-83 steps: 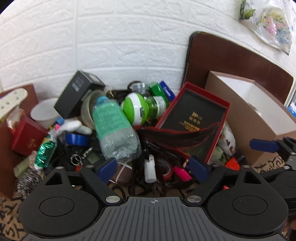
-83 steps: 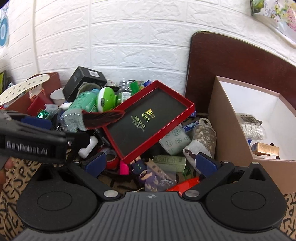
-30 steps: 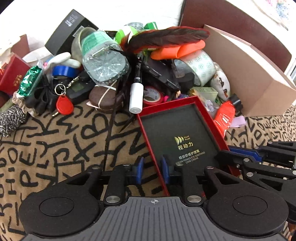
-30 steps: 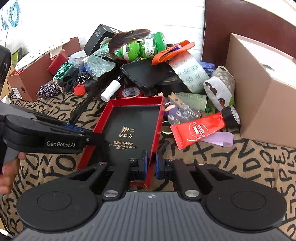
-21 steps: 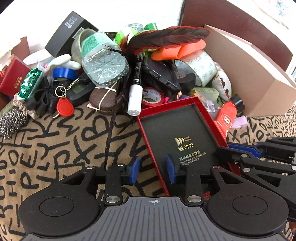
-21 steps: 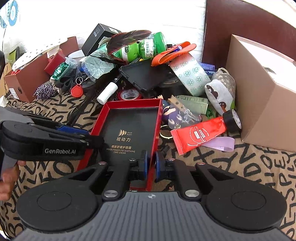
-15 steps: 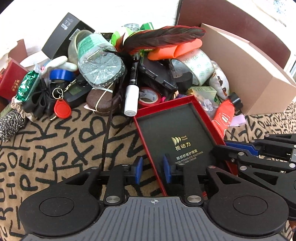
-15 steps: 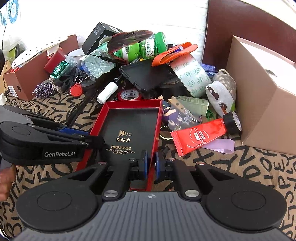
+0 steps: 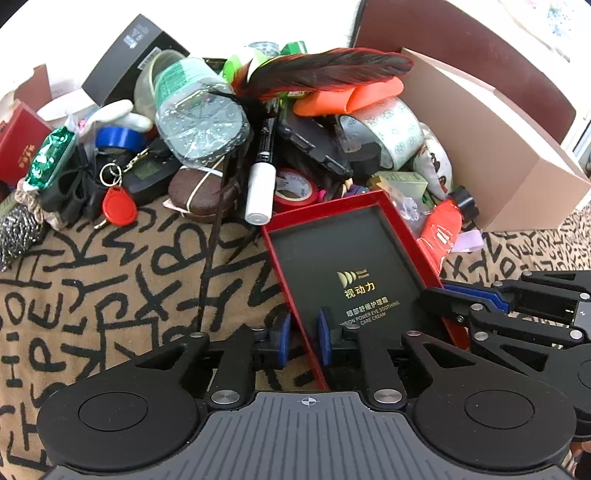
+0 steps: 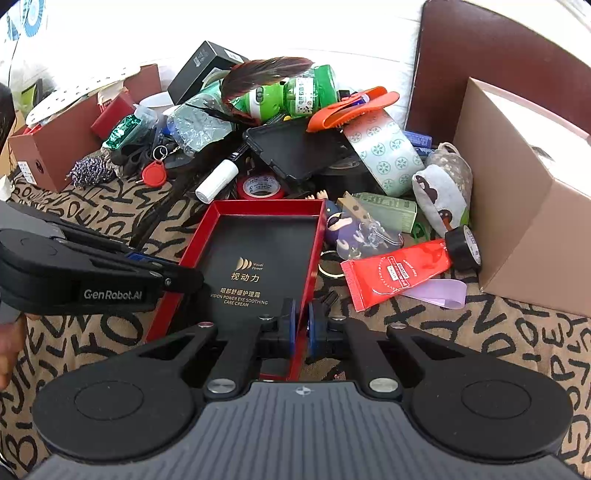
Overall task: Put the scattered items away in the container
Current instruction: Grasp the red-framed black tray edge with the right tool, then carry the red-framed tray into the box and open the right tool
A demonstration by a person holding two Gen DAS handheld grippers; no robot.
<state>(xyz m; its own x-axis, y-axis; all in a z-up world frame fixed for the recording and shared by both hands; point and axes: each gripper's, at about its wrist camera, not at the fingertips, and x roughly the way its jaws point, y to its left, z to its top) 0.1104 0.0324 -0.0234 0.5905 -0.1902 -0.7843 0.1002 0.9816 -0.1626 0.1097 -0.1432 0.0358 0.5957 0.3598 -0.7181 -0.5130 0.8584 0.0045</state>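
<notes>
Jaws of left gripper (image 9: 302,336) and right gripper (image 10: 301,325) clamp the red tray (image 10: 258,254) printed "VISION POWER EYE SOOTHING CARE CREAM".

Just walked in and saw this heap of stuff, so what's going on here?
A person is tidying clutter with two handheld grippers. Both grip the red tray: the right gripper is shut on its right wall, and the left gripper straddles its left wall, jaws narrowly apart. The tray lies on the patterned cloth in front of the pile, and the cardboard box stands at the right.

Bright, sharp fisheye views; blown-out white wall (image 9: 92,22); heavy edge distortion; soft shadows
</notes>
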